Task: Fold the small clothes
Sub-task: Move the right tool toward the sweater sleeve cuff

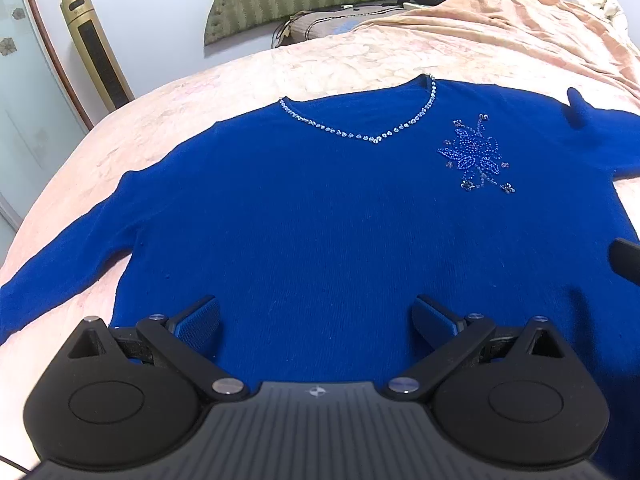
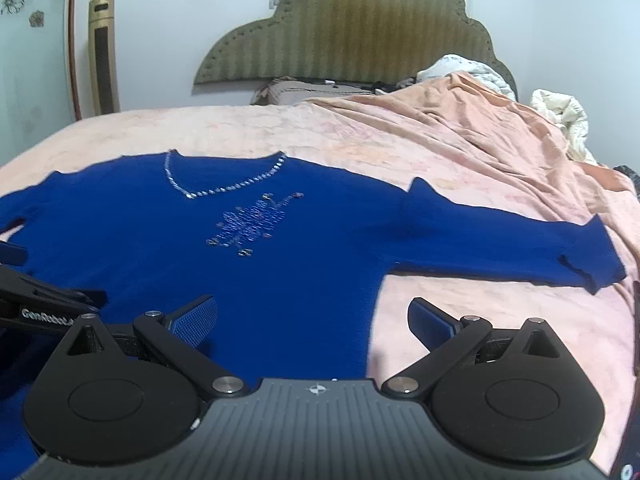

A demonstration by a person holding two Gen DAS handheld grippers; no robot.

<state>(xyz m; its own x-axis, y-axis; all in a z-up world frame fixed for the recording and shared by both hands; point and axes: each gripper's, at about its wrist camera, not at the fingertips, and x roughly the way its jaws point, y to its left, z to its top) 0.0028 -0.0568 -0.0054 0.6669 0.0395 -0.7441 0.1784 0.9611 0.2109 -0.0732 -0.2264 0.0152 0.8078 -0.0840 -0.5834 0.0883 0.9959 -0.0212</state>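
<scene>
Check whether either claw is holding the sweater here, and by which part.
Nothing is held. The left claw and right claw are both open above the flat blue sweater.

A pale pink bedspread (image 2: 280,128) stretches ahead of the gripper. Beyond it rises a scalloped olive padded headboard (image 2: 352,28). A tall gold tower fan (image 2: 103,56) stands far left.

You can read only "GenRobot" in white on your left hand-held gripper (image 2: 48,300) body, right wrist view; rest cut off.
</scene>
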